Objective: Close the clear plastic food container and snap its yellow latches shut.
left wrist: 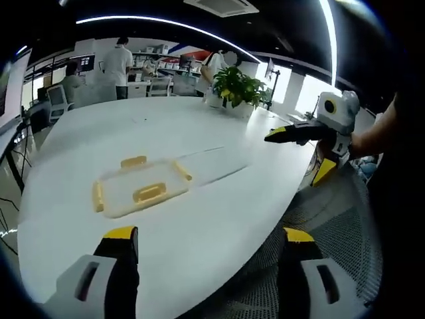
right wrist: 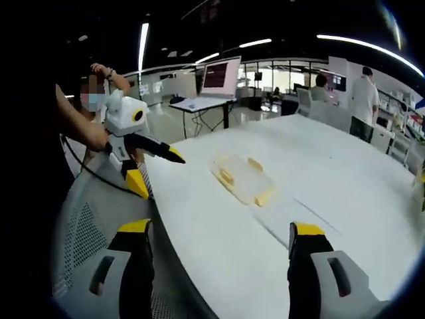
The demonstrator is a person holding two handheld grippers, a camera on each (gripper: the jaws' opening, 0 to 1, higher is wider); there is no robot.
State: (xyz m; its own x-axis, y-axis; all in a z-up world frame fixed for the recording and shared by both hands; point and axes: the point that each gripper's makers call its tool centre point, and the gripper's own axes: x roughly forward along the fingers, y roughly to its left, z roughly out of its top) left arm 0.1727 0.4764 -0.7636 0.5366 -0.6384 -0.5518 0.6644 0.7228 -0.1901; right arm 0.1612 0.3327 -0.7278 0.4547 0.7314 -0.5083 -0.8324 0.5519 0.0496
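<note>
A: Report the position of the container.

B: The clear plastic food container (left wrist: 141,189) is lying flat on the white table (left wrist: 219,219), at centre left of the left gripper view. In the right gripper view it (right wrist: 244,178) is sitting just above centre. Its lid appears to be resting on it; whether it is fully seated cannot be determined.

A: Report the latches.

B: Yellow latches (left wrist: 149,193) are showing along the container's edges and on its top face. In the right gripper view a latch (right wrist: 264,197) is showing at the lower right end. Whether any is snapped down cannot be determined.

A: Report the left gripper.

B: The left gripper (left wrist: 209,234) is rising from the bottom of its own view with its jaws spread wide, gripping nothing. It is hovering over the table's near edge, well apart from the container. In the right gripper view it (right wrist: 159,169) is appearing at centre left, held by a hand (right wrist: 89,136), off the table's edge, jaws parted.

A: Report the right gripper.

B: The right gripper (right wrist: 222,229) is likewise spread wide and empty, at the bottom of its view. In the left gripper view it (left wrist: 299,154) is entering from the right, beyond the table's rim.

A: Report other items.

B: A potted plant (left wrist: 236,90) is standing at the table's far end, upper centre. A laptop (right wrist: 214,81) is standing open on a desk in the right gripper view's upper centre.
</note>
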